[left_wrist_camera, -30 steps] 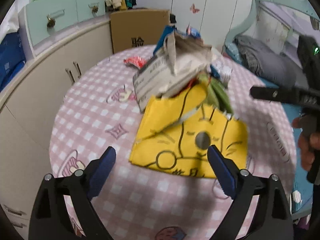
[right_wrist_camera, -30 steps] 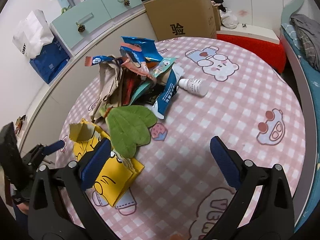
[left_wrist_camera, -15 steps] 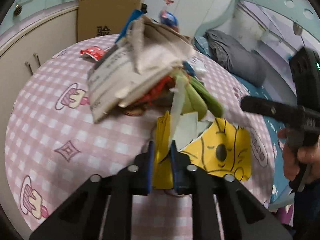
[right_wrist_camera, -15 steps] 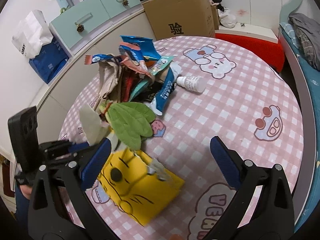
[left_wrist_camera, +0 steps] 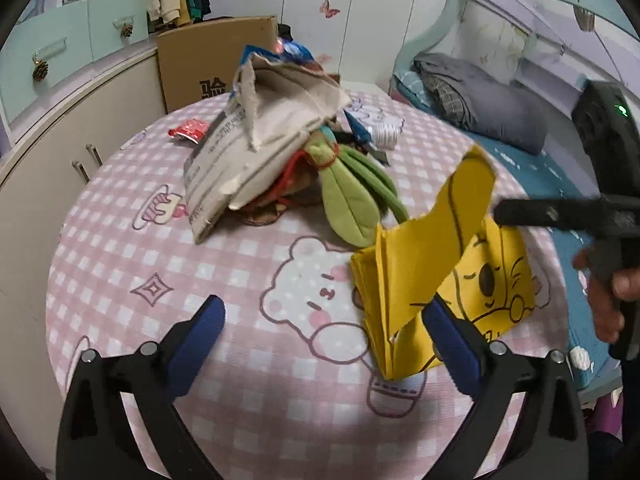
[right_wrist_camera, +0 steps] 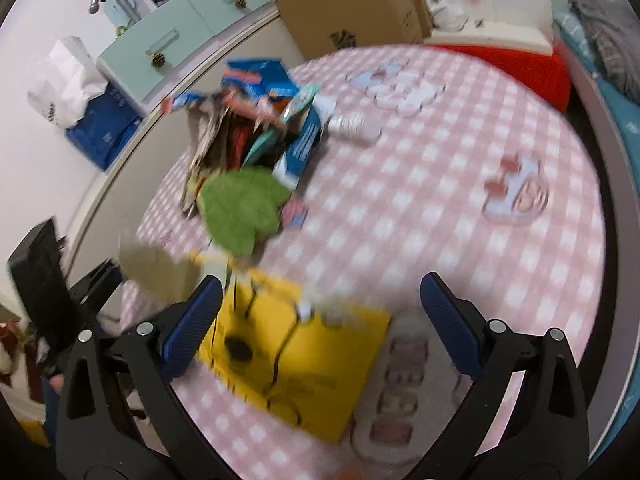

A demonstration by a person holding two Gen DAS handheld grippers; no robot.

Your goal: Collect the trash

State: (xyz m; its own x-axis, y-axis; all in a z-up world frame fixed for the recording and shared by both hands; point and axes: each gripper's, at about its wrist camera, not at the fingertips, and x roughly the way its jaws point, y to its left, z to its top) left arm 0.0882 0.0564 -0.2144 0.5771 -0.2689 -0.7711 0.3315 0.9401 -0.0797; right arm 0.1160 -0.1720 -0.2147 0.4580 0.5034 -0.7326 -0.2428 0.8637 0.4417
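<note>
Nearest the left wrist camera, left gripper [left_wrist_camera: 324, 322]: jaws opening, spread wide, nothing pressed between the pads; its right finger sits just beside the yellow paper bag [left_wrist_camera: 432, 280]. Yellow paper bag: cartoon bear print, torn flap standing up, resting on the pink checked tablecloth [left_wrist_camera: 224, 264] at near right. Right gripper [right_wrist_camera: 320, 312]: jaws spread wide and empty, hovering over the same bag [right_wrist_camera: 296, 356]; picture blurred. Mid-table, green plush leaf [left_wrist_camera: 348, 208], touching the heap. Farther, trash heap [left_wrist_camera: 264, 136]: torn cardboard, wrappers, blue packets. Beside it, far right, white bottle [right_wrist_camera: 354, 126] lying on its side. Beyond the table, cardboard box [left_wrist_camera: 216, 60].
</note>
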